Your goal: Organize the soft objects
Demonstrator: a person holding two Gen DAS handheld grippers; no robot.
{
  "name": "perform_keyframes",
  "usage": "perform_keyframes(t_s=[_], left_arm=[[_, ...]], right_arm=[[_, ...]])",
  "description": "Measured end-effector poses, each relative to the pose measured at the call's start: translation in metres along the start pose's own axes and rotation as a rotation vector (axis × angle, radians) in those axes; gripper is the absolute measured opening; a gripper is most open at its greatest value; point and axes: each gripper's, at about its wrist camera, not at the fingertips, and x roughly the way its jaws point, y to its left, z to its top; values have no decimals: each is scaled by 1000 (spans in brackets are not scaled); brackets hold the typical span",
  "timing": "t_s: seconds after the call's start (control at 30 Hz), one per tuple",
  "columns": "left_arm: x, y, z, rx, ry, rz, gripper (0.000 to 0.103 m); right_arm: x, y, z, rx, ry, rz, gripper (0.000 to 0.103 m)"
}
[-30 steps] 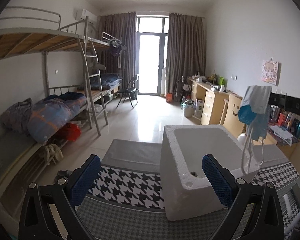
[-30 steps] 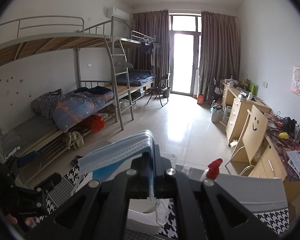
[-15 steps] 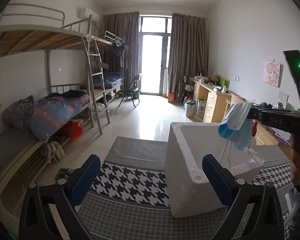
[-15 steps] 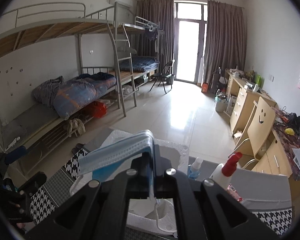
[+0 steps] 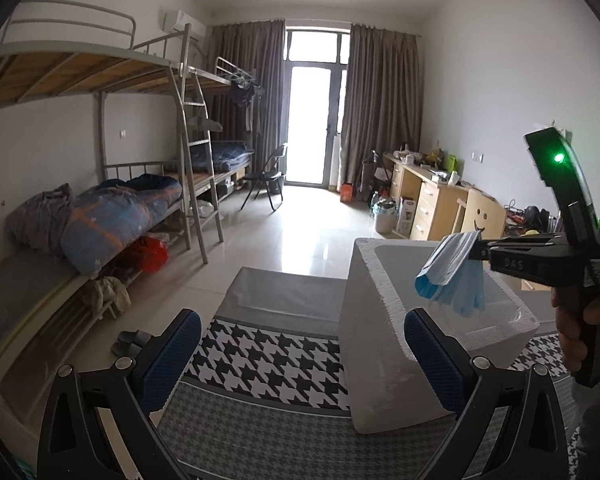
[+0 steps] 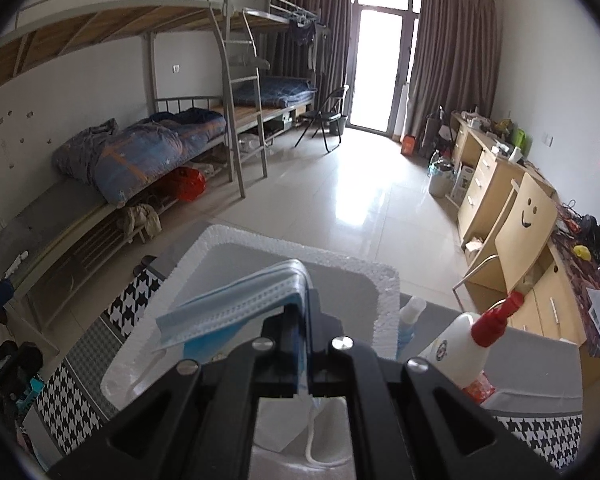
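My right gripper (image 5: 478,246) is shut on a bundle of blue face masks (image 5: 450,276) and holds it over the open white foam box (image 5: 384,344). In the right wrist view the masks (image 6: 236,308) hang from the shut right gripper (image 6: 304,312), right above the box's inside (image 6: 220,256), with white ear loops dangling below. My left gripper (image 5: 300,364) is open and empty, low in front of the box, with its blue pads (image 5: 172,352) wide apart.
The box stands on a houndstooth cloth (image 5: 268,360) over a table. A white spray bottle with a red nozzle (image 6: 468,340) and a small bottle (image 6: 408,320) stand right of the box. Bunk beds (image 5: 100,216) line the left wall, desks (image 5: 428,200) the right.
My right gripper has carried the masks leftward and lower, from beside the box to over its opening. The left gripper has stayed open and shifted slightly.
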Motion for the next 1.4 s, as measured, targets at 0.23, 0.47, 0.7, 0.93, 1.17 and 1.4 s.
perform_keyframes(t_s=[0.23, 0.47, 0.7, 0.93, 1.17, 1.4], left_arm=[[5, 1, -1, -4, 12, -2, 102], [7, 1, -1, -1, 18, -8, 102], [9, 0, -1, -9, 17, -14, 102], [0, -11, 1, 7, 2, -31, 102], [-15, -28, 6, 56, -44, -44, 102], [-27, -40, 6, 68, -68, -31, 102]], right_arm=[[17, 7, -2, -47, 76, -20, 15], [17, 10, -7, -109, 113, -30, 64], [6, 3, -12, -100, 106, -12, 65], [-11, -5, -11, -53, 56, 5, 65], [-39, -9, -17, -38, -51, 11, 87], [-67, -13, -31, -28, -118, 18, 91]])
